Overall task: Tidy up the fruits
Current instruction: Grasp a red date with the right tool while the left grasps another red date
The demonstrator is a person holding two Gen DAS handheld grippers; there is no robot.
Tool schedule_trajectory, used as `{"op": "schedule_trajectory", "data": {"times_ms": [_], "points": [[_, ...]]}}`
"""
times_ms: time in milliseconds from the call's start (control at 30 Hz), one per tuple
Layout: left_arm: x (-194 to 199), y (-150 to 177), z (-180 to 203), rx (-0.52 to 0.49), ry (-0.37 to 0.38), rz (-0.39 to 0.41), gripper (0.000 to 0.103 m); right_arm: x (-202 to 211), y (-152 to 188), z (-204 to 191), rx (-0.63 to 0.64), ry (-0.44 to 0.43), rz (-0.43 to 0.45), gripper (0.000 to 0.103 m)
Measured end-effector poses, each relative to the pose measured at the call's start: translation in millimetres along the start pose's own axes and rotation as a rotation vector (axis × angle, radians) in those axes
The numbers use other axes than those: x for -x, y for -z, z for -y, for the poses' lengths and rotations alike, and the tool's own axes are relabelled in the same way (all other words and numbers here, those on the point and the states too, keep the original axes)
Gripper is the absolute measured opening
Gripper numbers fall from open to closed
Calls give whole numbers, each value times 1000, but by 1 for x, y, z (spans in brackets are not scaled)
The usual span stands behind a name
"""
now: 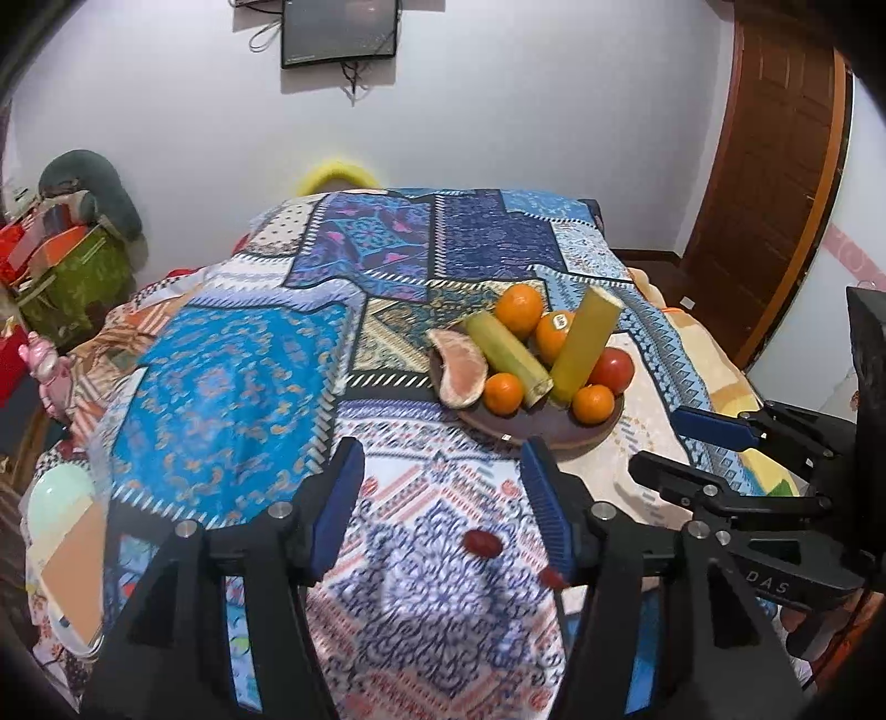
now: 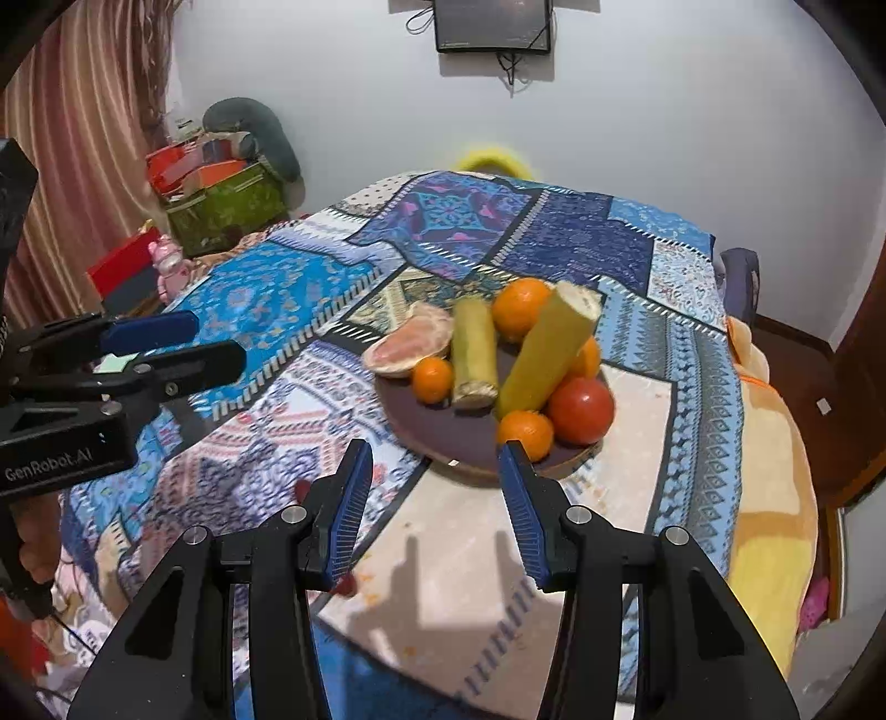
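A brown wooden plate (image 1: 526,425) (image 2: 443,429) on the patchwork cloth holds several oranges (image 1: 519,309) (image 2: 519,307), a red tomato (image 1: 612,370) (image 2: 581,410), a pomelo wedge (image 1: 459,368) (image 2: 410,343) and two yellow-green cane pieces (image 1: 587,340) (image 2: 545,354). My left gripper (image 1: 440,448) (image 2: 219,339) hovers open, short of the plate. A small red date (image 1: 482,543) lies on the cloth below its gap, untouched. A second date (image 1: 554,579) peeks from behind one finger. My right gripper (image 2: 434,448) (image 1: 659,440) is open and empty just before the plate's near rim.
A screen (image 1: 339,30) hangs on the far wall. A green box (image 1: 72,277) of clutter and a pink toy (image 2: 169,260) stand to the left. A wooden door (image 1: 775,183) is at the right, and an orange blanket (image 2: 775,498) hangs off the right edge.
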State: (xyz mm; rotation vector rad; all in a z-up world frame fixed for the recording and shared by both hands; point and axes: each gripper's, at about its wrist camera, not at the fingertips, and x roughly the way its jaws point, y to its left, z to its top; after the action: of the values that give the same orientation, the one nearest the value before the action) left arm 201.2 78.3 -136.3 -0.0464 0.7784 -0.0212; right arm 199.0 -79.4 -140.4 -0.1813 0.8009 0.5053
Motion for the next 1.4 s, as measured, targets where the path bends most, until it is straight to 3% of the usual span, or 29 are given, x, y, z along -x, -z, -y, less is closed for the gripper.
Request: {"op": "schedule_trajectory", "data": {"times_ms": [367,767,867,933,1233,1400], "points": [[-4,45,-22,34,-20,-91,62,-14,25,-31,27,-22,-82,44],[-37,73,-26,51,5,-190,62,-58,52,-43,19,-73,-230,44],[-43,75,-23,44,15,-203,62,-64,56,-43,16,-93,-251,31],[-48,75,-20,40,24,-212,62,-63,57,-43,22,-101,-251,20],[-67,68,-5,17,55,-234,62,-50,52,-28,-10,-101,-203,20],[-83,63,5,-3,90,-259,49,-42,46,-12,-36,-79,-166,20]]}}
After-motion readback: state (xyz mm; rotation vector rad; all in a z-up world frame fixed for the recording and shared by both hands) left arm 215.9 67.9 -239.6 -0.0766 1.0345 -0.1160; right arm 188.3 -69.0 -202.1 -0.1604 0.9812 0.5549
